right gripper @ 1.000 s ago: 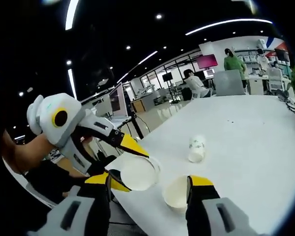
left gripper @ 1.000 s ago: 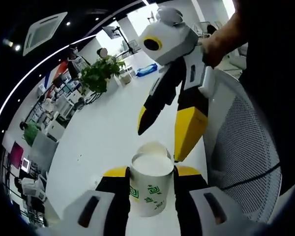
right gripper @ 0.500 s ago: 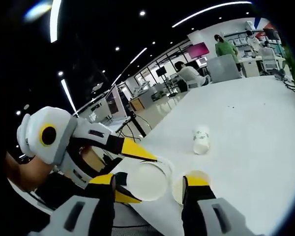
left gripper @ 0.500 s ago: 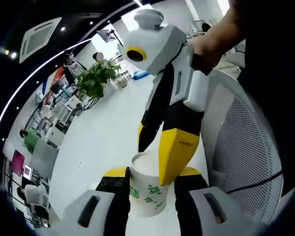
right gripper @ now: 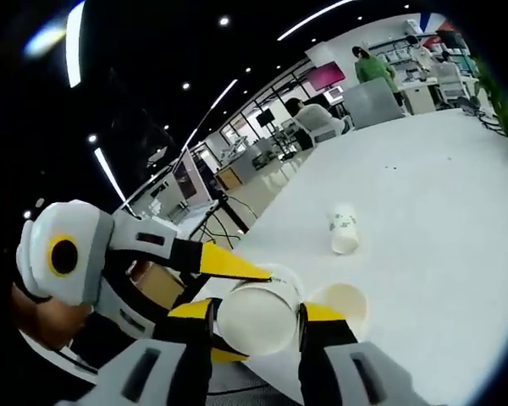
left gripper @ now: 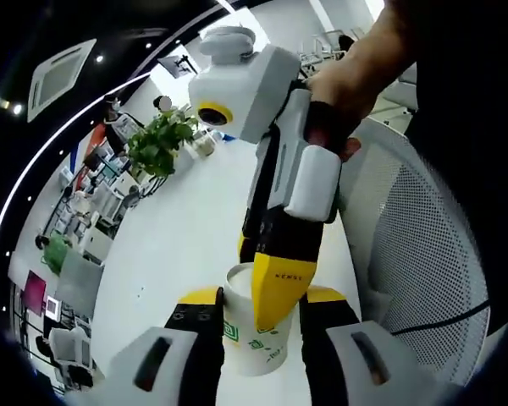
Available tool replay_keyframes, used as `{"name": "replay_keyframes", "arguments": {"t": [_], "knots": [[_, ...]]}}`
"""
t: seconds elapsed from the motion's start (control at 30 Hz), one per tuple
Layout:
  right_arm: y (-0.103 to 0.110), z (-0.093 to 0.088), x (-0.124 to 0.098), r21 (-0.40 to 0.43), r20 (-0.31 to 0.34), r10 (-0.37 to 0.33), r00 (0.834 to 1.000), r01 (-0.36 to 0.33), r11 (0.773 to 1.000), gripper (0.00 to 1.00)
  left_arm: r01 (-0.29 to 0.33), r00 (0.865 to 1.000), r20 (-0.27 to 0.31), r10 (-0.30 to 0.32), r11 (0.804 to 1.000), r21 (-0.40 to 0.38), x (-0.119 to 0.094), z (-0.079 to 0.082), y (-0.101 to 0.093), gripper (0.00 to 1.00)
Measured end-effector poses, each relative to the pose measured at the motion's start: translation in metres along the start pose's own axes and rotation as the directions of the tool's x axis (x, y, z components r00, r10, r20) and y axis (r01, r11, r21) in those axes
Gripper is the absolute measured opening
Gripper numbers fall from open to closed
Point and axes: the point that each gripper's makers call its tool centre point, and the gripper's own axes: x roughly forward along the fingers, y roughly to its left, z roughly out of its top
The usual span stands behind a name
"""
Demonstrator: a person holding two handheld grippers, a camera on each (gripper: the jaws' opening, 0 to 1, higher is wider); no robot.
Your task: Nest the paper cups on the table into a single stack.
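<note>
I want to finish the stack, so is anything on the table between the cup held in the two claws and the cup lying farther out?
Yes. One open cup sits beside the held cup; past it, bare table leads to the cup on its side.

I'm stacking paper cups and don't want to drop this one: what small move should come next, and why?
Probably squeeze the right claw onto the held cup. Its yellow tips straddle that cup, which the left claw grips, but firm contact isn't clear. A second cup stands open beside it, ready for nesting.
</note>
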Motion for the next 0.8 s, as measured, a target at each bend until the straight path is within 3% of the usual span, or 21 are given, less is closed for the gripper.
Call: {"name": "replay_keyframes", "arguments": {"t": [0.47, 0.8], "knots": [[0.005, 0.002, -0.001, 0.044, 0.012, 0.03, 0.999, -0.031, 0.999, 0.34, 0.0, 1.0, 0.001, 0.0, 1.0, 0.003, -0.004, 0.001, 0.002, 0.34], [0.0, 0.006, -0.006, 0.068, 0.032, 0.027, 0.999, -0.029, 0.997, 0.34, -0.008, 0.999, 0.034, 0.01, 0.997, -0.076, -0.013, -0.005, 0.008, 0.38]]}}
